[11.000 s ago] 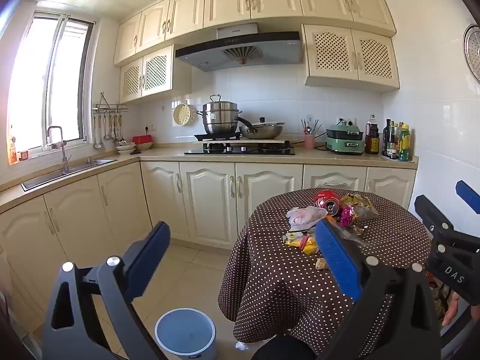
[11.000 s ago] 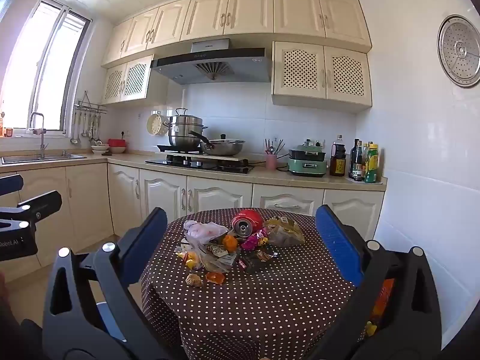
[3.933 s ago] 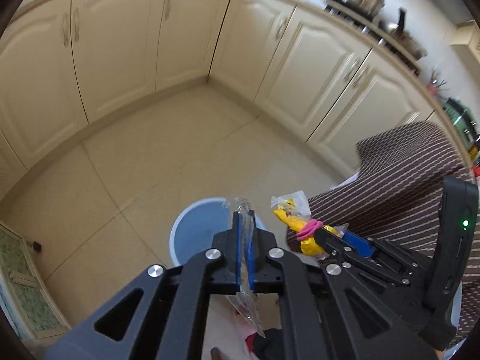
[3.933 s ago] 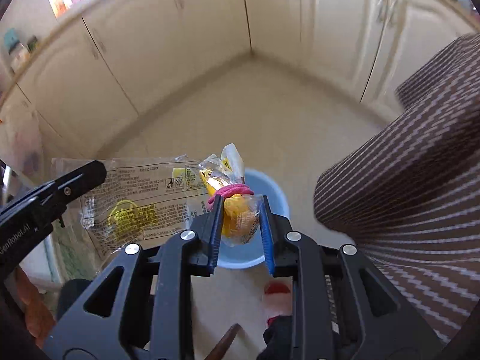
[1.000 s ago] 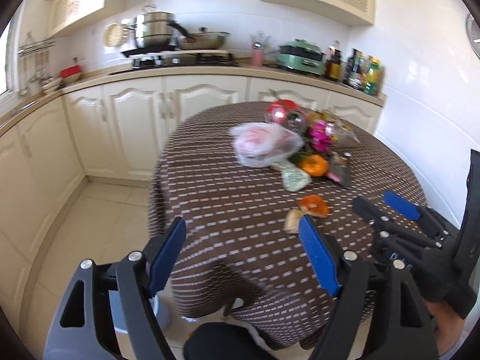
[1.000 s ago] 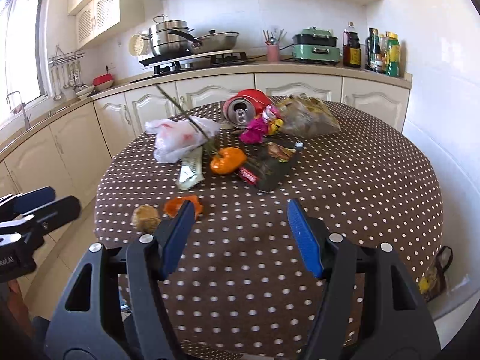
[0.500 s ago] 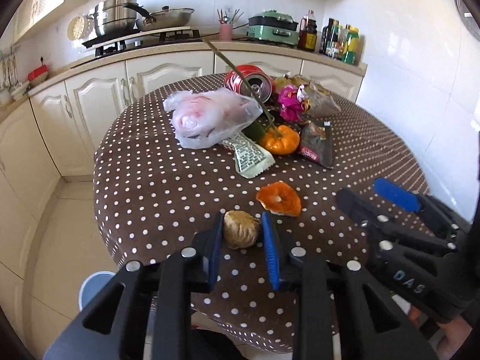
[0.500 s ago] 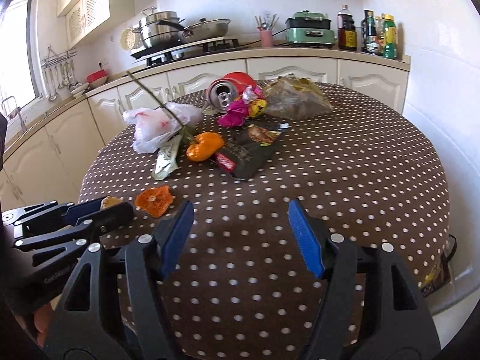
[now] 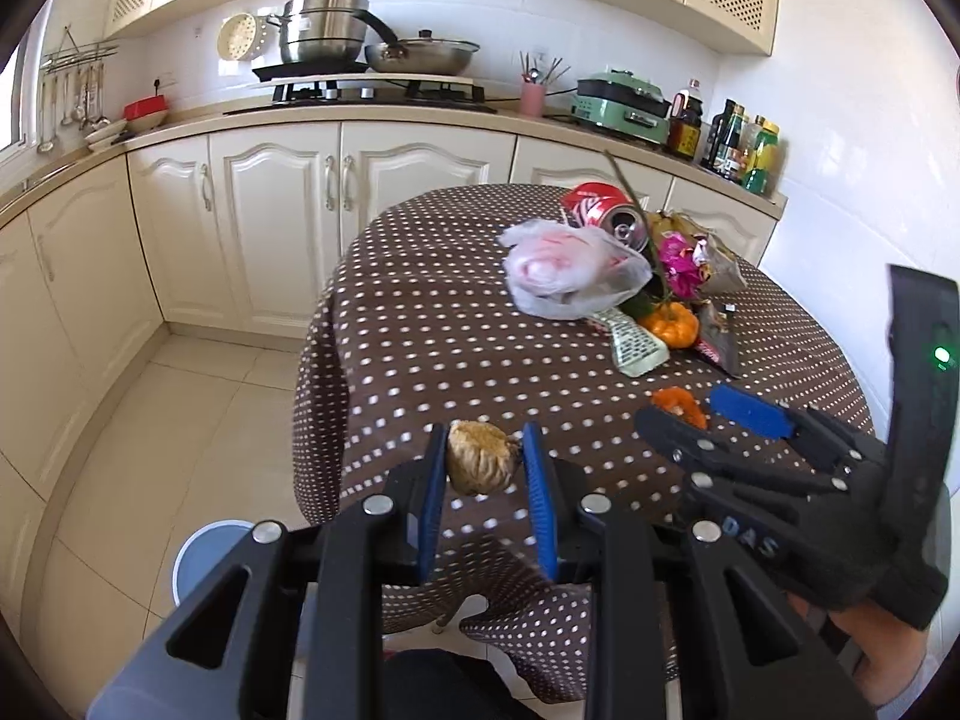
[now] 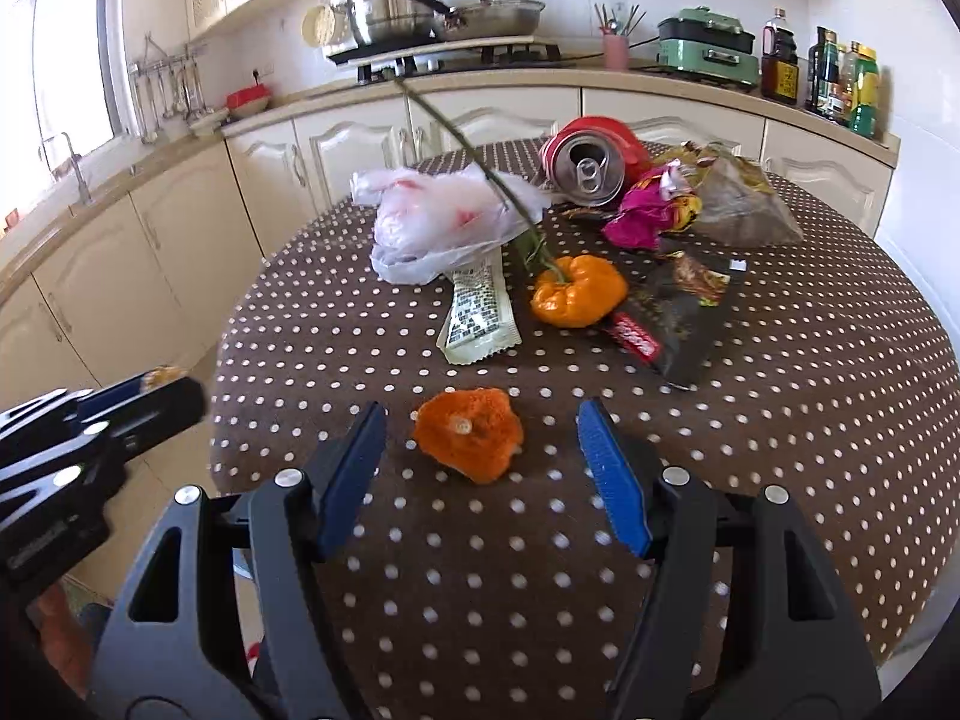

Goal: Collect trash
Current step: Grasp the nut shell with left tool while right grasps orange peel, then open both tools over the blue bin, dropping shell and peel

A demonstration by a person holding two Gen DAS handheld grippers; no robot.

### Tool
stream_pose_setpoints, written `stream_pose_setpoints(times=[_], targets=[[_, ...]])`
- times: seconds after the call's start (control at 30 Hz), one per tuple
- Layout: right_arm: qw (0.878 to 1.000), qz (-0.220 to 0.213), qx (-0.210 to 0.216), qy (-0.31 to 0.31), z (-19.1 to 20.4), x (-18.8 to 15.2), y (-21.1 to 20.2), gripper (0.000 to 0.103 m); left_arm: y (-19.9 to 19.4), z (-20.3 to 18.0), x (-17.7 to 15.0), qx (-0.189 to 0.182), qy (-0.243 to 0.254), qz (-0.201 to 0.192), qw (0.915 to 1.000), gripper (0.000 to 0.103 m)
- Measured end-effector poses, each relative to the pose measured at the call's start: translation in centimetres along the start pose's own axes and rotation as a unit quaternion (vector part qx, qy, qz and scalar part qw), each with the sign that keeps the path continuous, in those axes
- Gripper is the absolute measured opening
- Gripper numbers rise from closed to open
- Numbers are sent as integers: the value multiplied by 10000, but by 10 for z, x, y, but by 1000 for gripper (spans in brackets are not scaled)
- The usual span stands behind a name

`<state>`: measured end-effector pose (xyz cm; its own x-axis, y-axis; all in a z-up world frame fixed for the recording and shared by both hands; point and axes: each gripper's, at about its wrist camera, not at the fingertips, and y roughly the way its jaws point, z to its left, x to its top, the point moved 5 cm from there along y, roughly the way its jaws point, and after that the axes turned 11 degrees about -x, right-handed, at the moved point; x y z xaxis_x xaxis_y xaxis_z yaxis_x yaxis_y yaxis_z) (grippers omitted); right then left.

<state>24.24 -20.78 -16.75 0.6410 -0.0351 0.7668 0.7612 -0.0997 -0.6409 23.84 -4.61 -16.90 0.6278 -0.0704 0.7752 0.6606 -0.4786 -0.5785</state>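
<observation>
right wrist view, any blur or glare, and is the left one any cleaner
Right wrist view: the window is blown out white, the left gripper at the frame edge is soft, the orange peel between the right gripper fingers is sharp. Left wrist view: evenly lit, the brown lump it holds is sharp; counter and cabinet lines bow from the fisheye.

My left wrist camera looks along my fingers from just off the near edge of the round table (image 9: 420, 324), facing the stove (image 9: 372, 87). My right wrist camera sits close and low over the table (image 10: 780, 420), facing likewise. Both views share the tabletop litter and back counter.
</observation>
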Motion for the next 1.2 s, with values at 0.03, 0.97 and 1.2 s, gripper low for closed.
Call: stream_pose_setpoints(times=[0.03,0.97,1.2], targets=[[10000,3,-36,-33,1,0,1,52,-2,2,-1,-4,-21,-16,10000,25],[9679,320,1759,-1764,284,-51,37,35,-49,269,-115,1255,-2173,367,9673,25],[9577,1143,2016,-1706,340,-84,114,35,-15,342,-141,1343,-2689,683,9513,25]])
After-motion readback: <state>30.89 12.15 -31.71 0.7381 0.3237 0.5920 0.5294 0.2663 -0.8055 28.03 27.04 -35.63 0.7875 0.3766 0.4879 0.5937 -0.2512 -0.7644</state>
